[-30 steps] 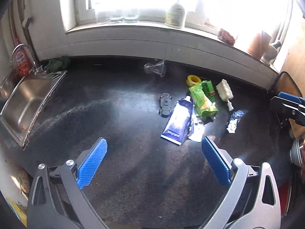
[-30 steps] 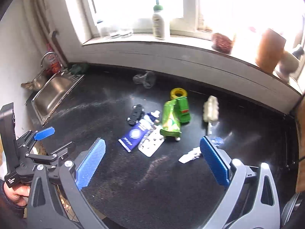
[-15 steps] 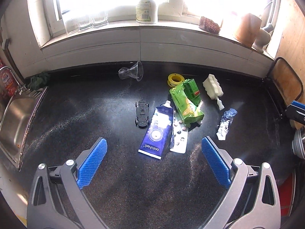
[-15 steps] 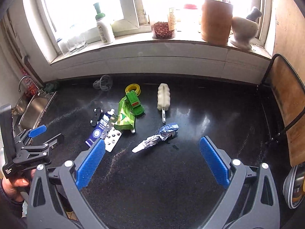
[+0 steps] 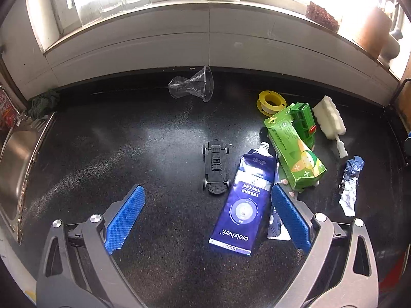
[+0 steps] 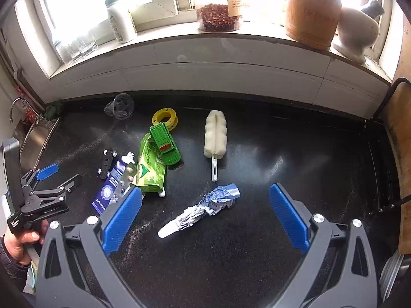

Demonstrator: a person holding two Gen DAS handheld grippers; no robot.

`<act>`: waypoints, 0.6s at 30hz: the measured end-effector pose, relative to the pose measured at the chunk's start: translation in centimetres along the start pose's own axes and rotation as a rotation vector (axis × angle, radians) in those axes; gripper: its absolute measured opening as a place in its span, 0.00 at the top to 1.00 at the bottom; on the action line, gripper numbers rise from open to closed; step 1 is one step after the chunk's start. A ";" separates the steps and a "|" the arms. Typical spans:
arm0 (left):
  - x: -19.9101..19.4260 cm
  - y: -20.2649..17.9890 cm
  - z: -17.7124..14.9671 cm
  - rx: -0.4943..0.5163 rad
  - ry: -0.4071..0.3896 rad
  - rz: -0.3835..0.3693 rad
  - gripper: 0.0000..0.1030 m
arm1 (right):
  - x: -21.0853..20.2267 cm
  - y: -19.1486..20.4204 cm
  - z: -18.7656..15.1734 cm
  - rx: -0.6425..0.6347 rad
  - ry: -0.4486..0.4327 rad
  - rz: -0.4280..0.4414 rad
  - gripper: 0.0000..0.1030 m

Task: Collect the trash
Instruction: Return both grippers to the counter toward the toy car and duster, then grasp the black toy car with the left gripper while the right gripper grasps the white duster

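— Any writing you can read?
— "oralshark" on the blue tube [image 5: 244, 200]; it lies on the bench [image 5: 154, 154] just inside the left gripper's [image 5: 205, 220] right finger, spread wide, holding nothing.
— And the right gripper [image 6: 205, 215]?
— Spread too, empty. The crumpled wrapper [image 6: 203, 210] lies between its fingers, a green pack [image 6: 150, 169] far-left.

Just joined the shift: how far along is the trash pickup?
Nothing looks collected yet. Both tools, left and right, are open and empty. The crumpled wrapper, blue tube, green packet and plastic cup all still lie on the counter.
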State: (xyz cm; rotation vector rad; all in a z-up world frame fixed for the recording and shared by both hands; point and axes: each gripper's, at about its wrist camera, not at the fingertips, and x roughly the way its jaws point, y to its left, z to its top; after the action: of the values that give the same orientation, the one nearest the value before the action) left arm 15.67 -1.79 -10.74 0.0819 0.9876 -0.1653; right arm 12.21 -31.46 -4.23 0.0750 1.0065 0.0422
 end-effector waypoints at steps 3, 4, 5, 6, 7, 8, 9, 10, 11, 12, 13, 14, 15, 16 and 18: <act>3.0 0.2 0.6 0.014 0.020 -0.010 0.07 | 3.2 -0.4 1.3 0.003 0.035 -0.016 0.07; 3.9 0.3 0.8 0.018 0.028 -0.011 0.07 | 4.4 -0.6 1.7 0.004 0.049 -0.021 0.07; 4.8 0.4 0.9 0.018 0.036 -0.012 0.07 | 5.5 -0.7 2.1 0.006 0.063 -0.031 0.07; 5.7 0.6 1.1 0.015 0.047 -0.016 0.07 | 6.7 -0.9 2.4 0.011 0.076 -0.037 0.07; 6.4 0.6 1.2 0.014 0.056 -0.023 0.08 | 7.8 -1.2 2.7 0.017 0.088 -0.040 0.07; 7.0 0.7 1.4 0.015 0.060 -0.028 0.10 | 8.8 -1.4 3.0 0.024 0.099 -0.044 0.07; 7.5 0.7 1.5 0.023 0.063 -0.029 0.11 | 9.8 -1.6 3.2 0.029 0.110 -0.046 0.07; 8.0 0.6 1.7 0.035 0.066 -0.028 0.14 | 10.8 -1.8 3.4 0.032 0.120 -0.049 0.07; 8.4 0.5 1.8 0.048 0.068 -0.031 0.20 | 11.8 -1.9 3.7 0.034 0.132 -0.052 0.07; 8.7 0.5 2.0 0.058 0.069 -0.040 0.23 | 12.7 -2.0 3.9 0.030 0.144 -0.058 0.07; 9.0 0.4 2.0 0.067 0.069 -0.047 0.23 | 13.4 -1.9 4.2 0.025 0.151 -0.062 0.08; 9.2 0.4 2.1 0.076 0.068 -0.044 0.25 | 14.1 -2.0 4.4 0.020 0.158 -0.062 0.09; 9.5 0.3 2.0 0.090 0.072 -0.040 0.29 | 14.9 -2.0 4.6 0.015 0.166 -0.064 0.09; 9.8 0.1 2.0 0.105 0.077 -0.039 0.32 | 15.5 -2.1 4.7 0.014 0.176 -0.067 0.11; 9.8 -0.1 1.8 0.132 0.060 -0.034 0.39 | 16.3 -2.2 4.8 0.020 0.192 -0.059 0.14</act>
State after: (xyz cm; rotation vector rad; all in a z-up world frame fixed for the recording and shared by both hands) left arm 22.37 -3.18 -17.95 0.1921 1.0376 -0.2603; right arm 25.01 -32.71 -15.58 0.0604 1.2010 -0.0152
